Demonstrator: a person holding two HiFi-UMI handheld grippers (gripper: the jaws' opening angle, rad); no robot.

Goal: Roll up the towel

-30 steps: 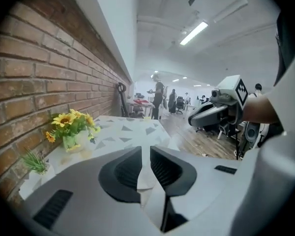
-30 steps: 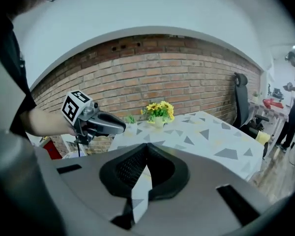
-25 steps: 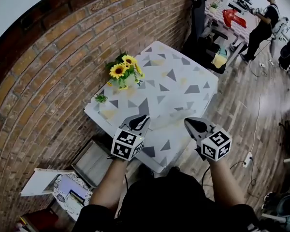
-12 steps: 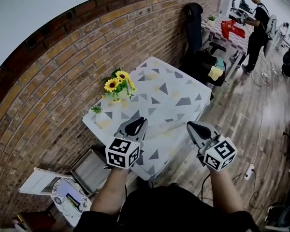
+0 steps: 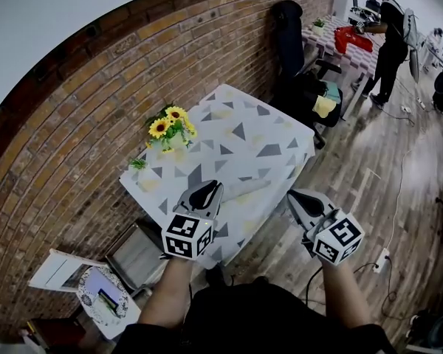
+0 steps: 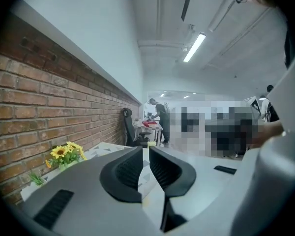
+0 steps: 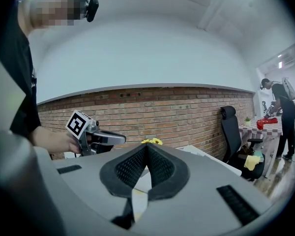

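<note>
The towel [image 5: 244,189], white with grey triangles like the tablecloth, lies as a long roll near the front edge of the table [image 5: 280,124]. Both grippers are lifted off the table on the near side of the roll and touch nothing. My left gripper [image 5: 210,189] [image 6: 145,149] points toward the roll's left end, its jaws a narrow slit apart with nothing between them. My right gripper [image 5: 294,195] [image 7: 147,146] hangs off the table's front corner with its tips pressed together, empty. The right gripper view also shows the left gripper [image 7: 115,139] from the side.
A vase of sunflowers [image 5: 166,127] stands at the table's left edge by the brick wall. A black office chair [image 5: 288,28] is behind the table. A person [image 5: 387,28] works at a far table. Frames and boxes [image 5: 103,293] lie on the floor at left, a power strip [image 5: 384,260] at right.
Both grippers have risen and drawn back from the table toward me. The rolled towel has stayed where it lay. The person at the far table has shifted a little.
</note>
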